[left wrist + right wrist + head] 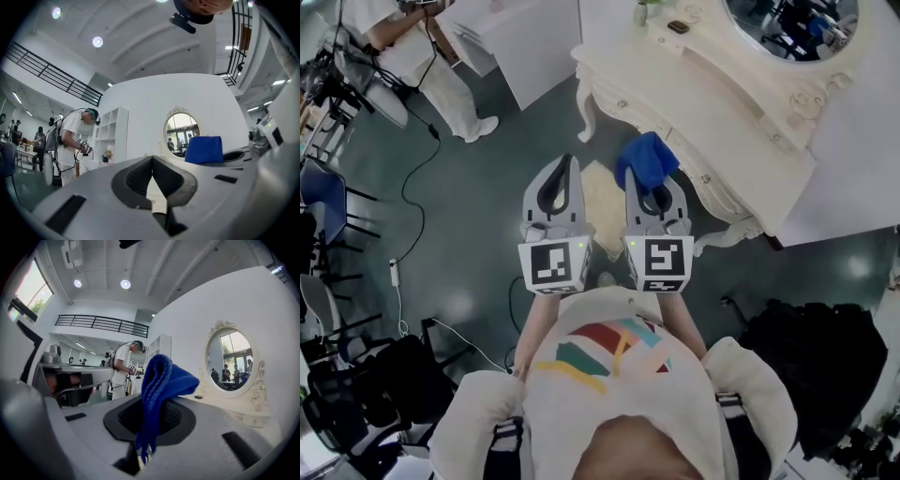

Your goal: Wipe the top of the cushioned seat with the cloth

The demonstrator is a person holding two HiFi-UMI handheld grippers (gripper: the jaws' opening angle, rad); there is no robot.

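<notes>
In the head view the cream cushioned seat shows on the floor between my two grippers, partly hidden by them. A folded blue cloth is clamped in my right gripper, and it sticks up out of the shut jaws in the right gripper view as the blue cloth in the right gripper. Beside it on the left, my left gripper is held level. Its jaws meet at the tip with nothing between them in the left gripper view, where the cloth appears at the right. Both grippers are held up in the air, off the seat.
A cream dressing table with an oval mirror stands just right of the seat. A person in white works at the far left near a white cabinet. Cables, chairs and black bags lie around.
</notes>
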